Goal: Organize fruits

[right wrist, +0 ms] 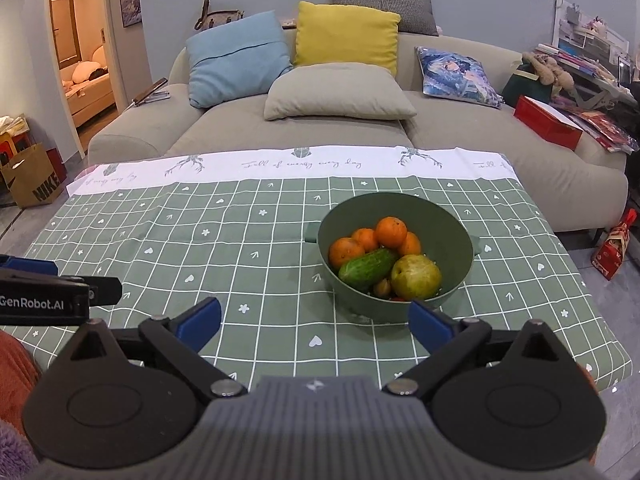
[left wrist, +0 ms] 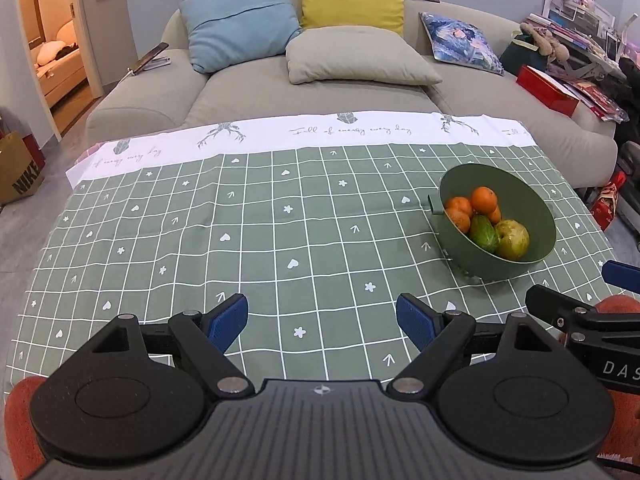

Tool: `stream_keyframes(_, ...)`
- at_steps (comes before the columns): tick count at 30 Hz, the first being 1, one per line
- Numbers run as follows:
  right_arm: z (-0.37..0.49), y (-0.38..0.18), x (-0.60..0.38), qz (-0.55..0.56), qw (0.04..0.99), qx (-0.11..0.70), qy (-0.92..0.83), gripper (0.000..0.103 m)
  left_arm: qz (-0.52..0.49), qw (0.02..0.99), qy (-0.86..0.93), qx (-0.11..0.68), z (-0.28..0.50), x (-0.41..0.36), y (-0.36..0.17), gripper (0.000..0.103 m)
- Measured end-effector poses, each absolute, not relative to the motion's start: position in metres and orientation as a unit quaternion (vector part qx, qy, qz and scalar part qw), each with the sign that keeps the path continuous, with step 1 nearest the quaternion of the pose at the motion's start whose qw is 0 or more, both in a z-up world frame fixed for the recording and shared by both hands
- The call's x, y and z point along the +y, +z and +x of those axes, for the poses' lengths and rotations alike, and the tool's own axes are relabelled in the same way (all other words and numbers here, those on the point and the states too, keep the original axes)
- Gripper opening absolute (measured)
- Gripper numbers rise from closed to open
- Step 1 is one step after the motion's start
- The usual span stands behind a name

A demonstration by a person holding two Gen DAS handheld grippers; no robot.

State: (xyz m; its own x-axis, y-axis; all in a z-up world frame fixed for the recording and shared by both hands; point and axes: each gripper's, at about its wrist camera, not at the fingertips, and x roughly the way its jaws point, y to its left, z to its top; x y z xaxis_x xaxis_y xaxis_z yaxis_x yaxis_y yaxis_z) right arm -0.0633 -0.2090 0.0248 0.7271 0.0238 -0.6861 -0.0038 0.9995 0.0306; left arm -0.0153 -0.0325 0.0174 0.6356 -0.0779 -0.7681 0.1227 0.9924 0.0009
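A dark green bowl [right wrist: 440, 220] stands on the green checked tablecloth [right wrist: 240, 240]. It holds several oranges [right wrist: 390, 232], a cucumber [right wrist: 366, 267] and a yellow-green pear [right wrist: 416, 276]. My right gripper [right wrist: 315, 325] is open just in front of the bowl's near wall, with only cloth between its blue pads. In the left wrist view the bowl [left wrist: 532, 200] is off to the right with the same oranges [left wrist: 483, 199], and my left gripper [left wrist: 322, 322] is open over bare cloth. Nothing is held by either gripper. The two grippers are side by side, each showing at the edge of the other's view.
A grey sofa [right wrist: 320, 136] with several cushions runs along the table's far edge. A red box [right wrist: 548, 120] and clutter lie on its right end. A brown paper bag [right wrist: 34, 180] stands on the floor at the left, and a red bag [right wrist: 614, 248] at the right.
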Motion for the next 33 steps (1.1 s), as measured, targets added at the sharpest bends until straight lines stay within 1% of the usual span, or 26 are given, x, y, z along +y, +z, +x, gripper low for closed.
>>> stream_keyframes(5,-0.0620,0.0246,-0.2099,0.015,0.929,0.371,0.008,0.096,0.024,0.903,-0.053,0.425,-0.0150,-0.0310,0.0173,0.098)
stream_keyframes(7,-0.0616,0.0244,-0.2101,0.015,0.929,0.371,0.008,0.098,0.024,0.904,-0.053,0.425,-0.0153,-0.0307,0.0174,0.098)
stream_keyframes(33,-0.0614,0.0243,-0.2095,0.015,0.929,0.371,0.008,0.098,0.026,0.904,-0.052,0.424,-0.0156,-0.0303,0.0177,0.098)
